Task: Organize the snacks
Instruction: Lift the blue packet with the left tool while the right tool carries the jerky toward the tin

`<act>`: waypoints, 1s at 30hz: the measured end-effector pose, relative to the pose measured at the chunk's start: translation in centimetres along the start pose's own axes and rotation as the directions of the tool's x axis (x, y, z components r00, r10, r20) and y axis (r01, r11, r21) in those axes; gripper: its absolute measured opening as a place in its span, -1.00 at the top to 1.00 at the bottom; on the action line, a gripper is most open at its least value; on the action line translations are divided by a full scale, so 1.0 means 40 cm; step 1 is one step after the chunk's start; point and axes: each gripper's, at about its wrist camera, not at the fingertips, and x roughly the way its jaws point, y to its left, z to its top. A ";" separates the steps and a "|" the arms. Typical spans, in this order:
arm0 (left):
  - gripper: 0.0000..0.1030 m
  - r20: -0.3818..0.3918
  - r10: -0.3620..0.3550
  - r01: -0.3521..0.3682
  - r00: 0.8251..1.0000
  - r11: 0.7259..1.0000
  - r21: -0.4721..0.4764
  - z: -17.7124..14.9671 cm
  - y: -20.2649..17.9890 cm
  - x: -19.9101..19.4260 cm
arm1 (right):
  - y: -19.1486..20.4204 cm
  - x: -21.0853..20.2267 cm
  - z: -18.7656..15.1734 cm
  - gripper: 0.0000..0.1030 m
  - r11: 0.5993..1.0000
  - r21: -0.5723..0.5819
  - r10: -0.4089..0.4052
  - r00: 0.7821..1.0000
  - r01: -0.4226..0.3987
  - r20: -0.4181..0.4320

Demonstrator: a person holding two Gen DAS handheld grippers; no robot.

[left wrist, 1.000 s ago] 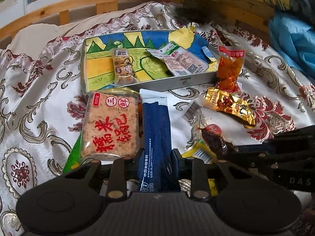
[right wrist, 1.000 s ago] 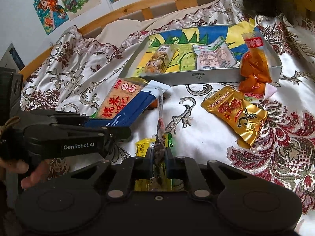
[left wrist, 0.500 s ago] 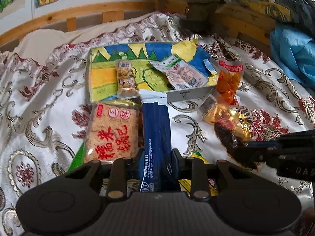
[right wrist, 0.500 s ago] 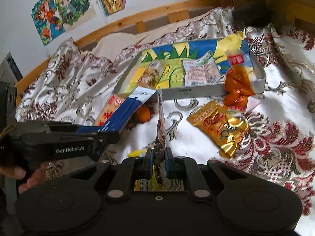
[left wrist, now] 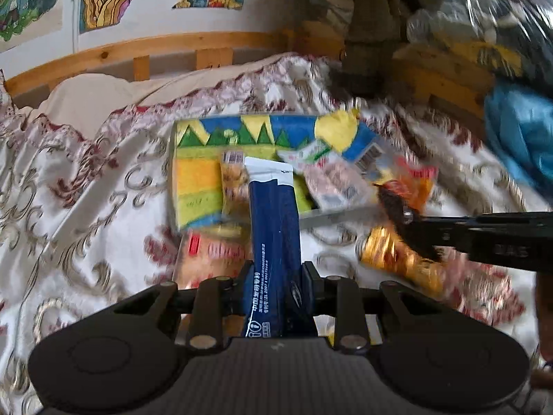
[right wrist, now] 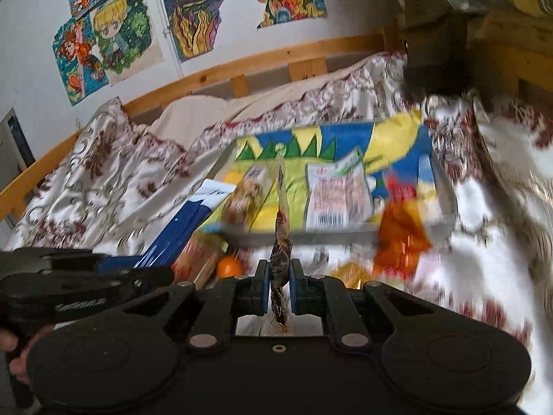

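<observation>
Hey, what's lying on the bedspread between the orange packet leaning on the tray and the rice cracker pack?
A small orange fruit lies between the orange packet and the rice cracker pack, below the tray wall; the right wrist view shows it.

Both wrist views toward tray [left wrist: 193, 186]

Wooden bed frame [right wrist: 221, 72], drawings [right wrist: 107, 31] on wall

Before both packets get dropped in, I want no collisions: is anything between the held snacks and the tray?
Nothing visible blocks the way. The blue packet and brown packet hang short of the tray. Two snacks already lie inside, and an orange pack leans on its front wall.
</observation>
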 end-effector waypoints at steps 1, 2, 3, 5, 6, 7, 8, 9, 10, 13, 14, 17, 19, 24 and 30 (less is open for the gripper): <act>0.40 0.017 0.012 -0.012 1.000 1.000 -0.001 0.021 0.005 0.013 | -0.004 0.014 0.016 0.78 1.000 -0.004 -0.001 1.000 0.001 0.008; 0.40 0.032 0.023 -0.023 0.999 1.000 -0.003 0.039 0.010 0.027 | -0.009 0.031 0.036 0.78 1.000 -0.010 -0.005 1.000 0.006 0.016; 0.40 0.042 0.029 -0.028 0.999 1.000 -0.009 0.057 0.018 0.042 | -0.013 0.048 0.059 0.78 1.000 -0.018 -0.012 1.000 0.012 0.024; 0.40 0.062 0.042 -0.040 0.997 0.999 -0.033 0.103 0.037 0.083 | -0.025 0.084 0.103 0.78 0.999 -0.029 -0.025 0.999 0.026 0.036; 0.40 0.070 0.049 -0.046 0.996 0.998 -0.040 0.125 0.046 0.105 | -0.031 0.104 0.126 0.78 0.999 -0.036 -0.032 0.999 0.034 0.039; 0.40 0.076 0.057 -0.054 0.995 0.998 -0.044 0.149 0.054 0.131 | -0.037 0.124 0.146 0.78 0.998 -0.043 -0.042 0.998 0.044 0.041; 0.40 0.082 0.060 -0.056 0.995 0.997 -0.048 0.168 0.059 0.154 | -0.045 0.149 0.167 0.78 0.997 -0.047 -0.055 0.998 0.056 0.041; 0.40 0.087 0.059 -0.055 0.994 0.997 -0.050 0.187 0.063 0.180 | -0.054 0.169 0.181 0.78 0.997 -0.044 -0.061 0.997 0.063 0.039; 0.40 0.088 0.057 -0.052 0.995 0.997 -0.056 0.205 0.067 0.209 | -0.064 0.193 0.195 0.78 0.997 -0.039 -0.066 0.997 0.068 0.034; 0.40 0.073 0.045 -0.039 0.996 0.996 -0.084 0.243 0.076 0.284 | -0.089 0.253 0.216 0.78 0.996 -0.030 -0.078 0.997 0.078 0.014; 0.40 0.064 0.037 -0.031 0.997 0.996 -0.089 0.251 0.075 0.306 | -0.096 0.272 0.219 0.78 0.996 -0.029 -0.081 0.997 0.081 0.006; 0.40 0.053 0.021 -0.017 0.998 0.997 -0.077 0.260 0.062 0.355 | -0.112 0.314 0.220 0.78 0.996 -0.031 -0.089 0.996 0.088 -0.013; 0.40 0.045 0.021 -0.018 0.999 0.998 -0.061 0.261 0.046 0.383 | -0.119 0.335 0.218 0.78 0.995 -0.042 -0.088 0.996 0.087 -0.020; 0.40 0.010 0.015 -0.014 1.000 0.999 -0.047 0.241 0.020 0.430 | -0.119 0.361 0.206 0.78 0.991 -0.087 -0.101 0.995 0.099 -0.020; 0.39 -0.009 0.024 -0.025 1.000 0.998 -0.058 0.218 0.023 0.458 | -0.120 0.368 0.192 0.77 0.988 -0.122 -0.099 0.995 0.097 -0.009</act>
